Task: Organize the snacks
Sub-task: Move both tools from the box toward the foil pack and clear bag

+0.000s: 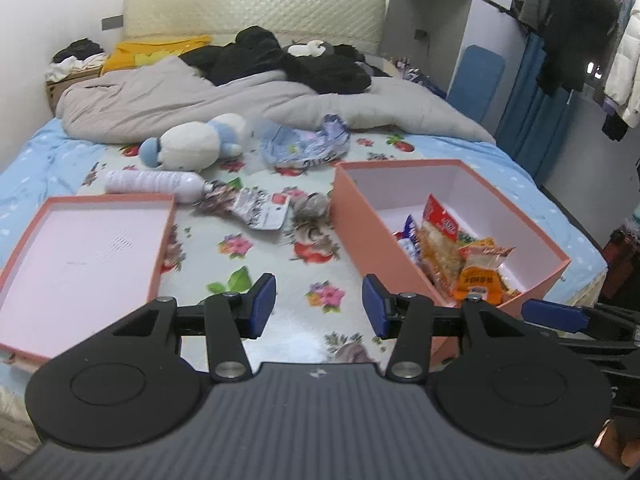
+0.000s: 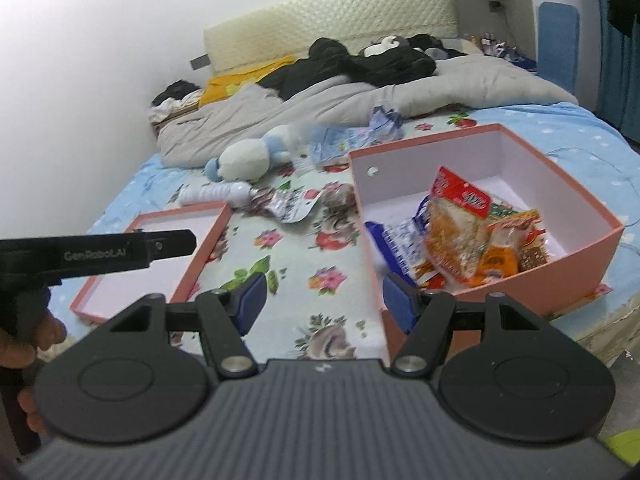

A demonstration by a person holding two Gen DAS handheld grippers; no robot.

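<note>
A pink box [image 1: 360, 216] [image 2: 568, 276] stands open on the bed and holds several snack packets [image 1: 452, 248] [image 2: 464, 236]. Its pink lid [image 1: 80, 248] [image 2: 160, 260] lies upturned to the left. A grey-white snack packet [image 1: 256, 212] [image 2: 292, 204] and a brown one [image 1: 312, 208] [image 2: 340, 196] lie on the sheet between them. My left gripper [image 1: 319, 306] is open and empty above the sheet, left of the box. My right gripper [image 2: 323, 306] is open and empty at the box's near left corner.
A white bottle [image 1: 154, 182] [image 2: 216, 194], a blue-white plush toy [image 1: 192, 146] [image 2: 248, 160] and a crumpled blue plastic bag [image 1: 304, 144] [image 2: 352, 134] lie farther back. A grey duvet [image 1: 240, 96] and black clothes [image 1: 300, 60] cover the head of the bed.
</note>
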